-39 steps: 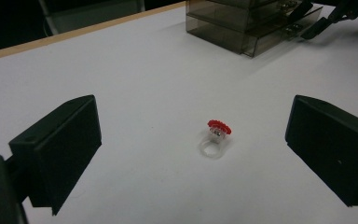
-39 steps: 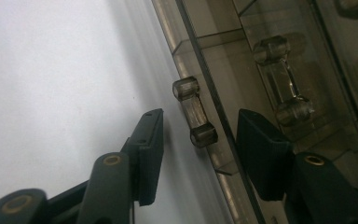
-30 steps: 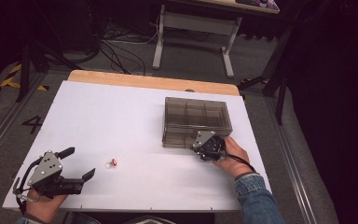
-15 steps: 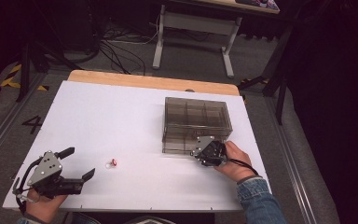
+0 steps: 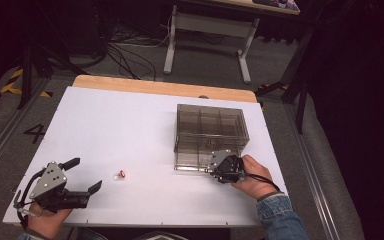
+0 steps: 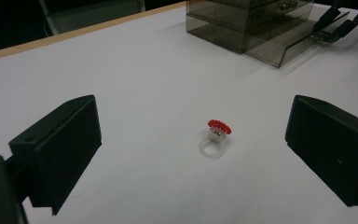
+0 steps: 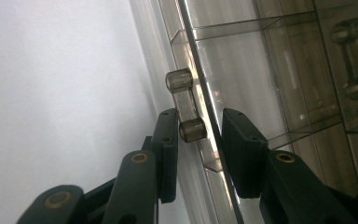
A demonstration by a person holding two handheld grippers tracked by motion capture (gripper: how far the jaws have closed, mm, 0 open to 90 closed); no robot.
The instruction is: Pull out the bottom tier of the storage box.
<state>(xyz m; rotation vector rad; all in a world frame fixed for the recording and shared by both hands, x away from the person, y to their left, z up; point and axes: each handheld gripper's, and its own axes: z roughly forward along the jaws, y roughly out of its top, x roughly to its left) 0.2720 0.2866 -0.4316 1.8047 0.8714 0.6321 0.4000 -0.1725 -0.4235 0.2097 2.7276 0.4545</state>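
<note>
Bright white tabletop, dark surroundings, soft focus

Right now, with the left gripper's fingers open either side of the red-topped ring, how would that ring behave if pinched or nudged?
The ring looks like small clear plastic, so probably light and stiff. Its smooth band may slip. Its red top seems wider than the band, so it might tip.

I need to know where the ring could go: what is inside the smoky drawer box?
The box shows dividers making compartments, seemingly empty. The bottom drawer is pulled partly out by the right gripper; tinted walls hide its back.
</note>
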